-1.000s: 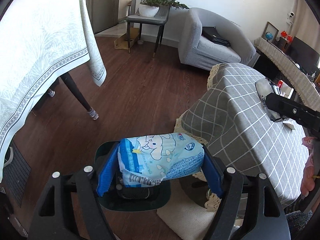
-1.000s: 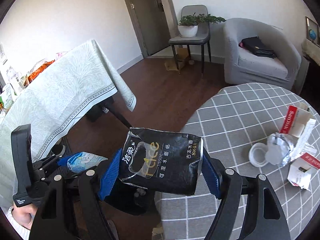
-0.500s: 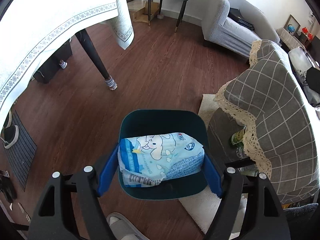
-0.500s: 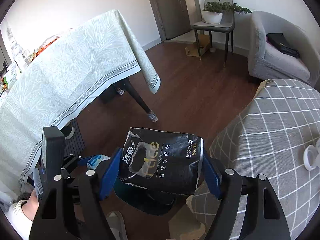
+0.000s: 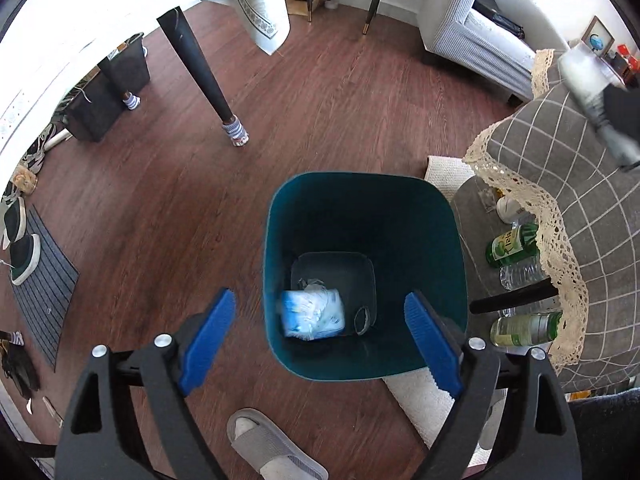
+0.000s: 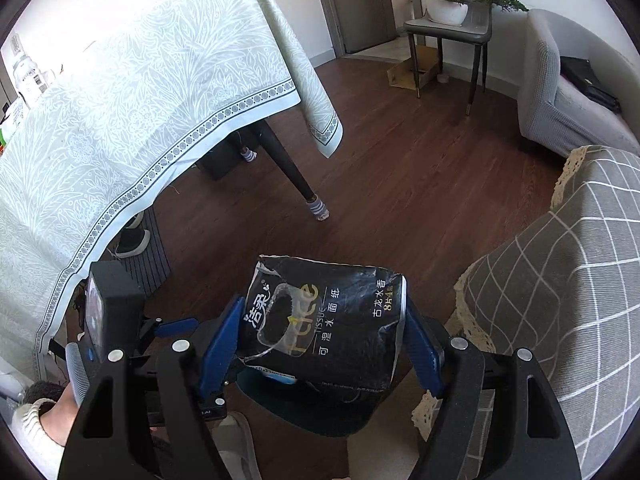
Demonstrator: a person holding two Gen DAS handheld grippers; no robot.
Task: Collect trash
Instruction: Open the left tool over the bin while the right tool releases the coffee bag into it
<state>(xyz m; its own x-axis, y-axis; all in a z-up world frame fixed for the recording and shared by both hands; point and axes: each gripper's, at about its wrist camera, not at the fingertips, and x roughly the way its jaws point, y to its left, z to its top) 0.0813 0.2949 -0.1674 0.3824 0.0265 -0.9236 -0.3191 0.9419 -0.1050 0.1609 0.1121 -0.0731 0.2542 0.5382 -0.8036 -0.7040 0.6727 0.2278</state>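
My left gripper (image 5: 316,338) is standing with its blue pads (image 5: 208,336) wide apart and nothing between them; the jaws have just been opening, and the blue pack (image 5: 313,314) is lying low in the teal bin (image 5: 362,364), lower centre of the left view, blurred as if it is dropping in. I am pointing that gripper steeply down over the bin's mouth so the pack falls inside rather than onto the floor. My right gripper (image 6: 322,338) is clamping the black tissue pack (image 6: 324,322) by its two ends, lower centre of the right view, and I am tilting it downward just above the bin (image 6: 308,410), whose rim is peeking out beneath. I judge this pack is going in next. The person's hand (image 6: 60,416) is gripping the left handle at lower left.
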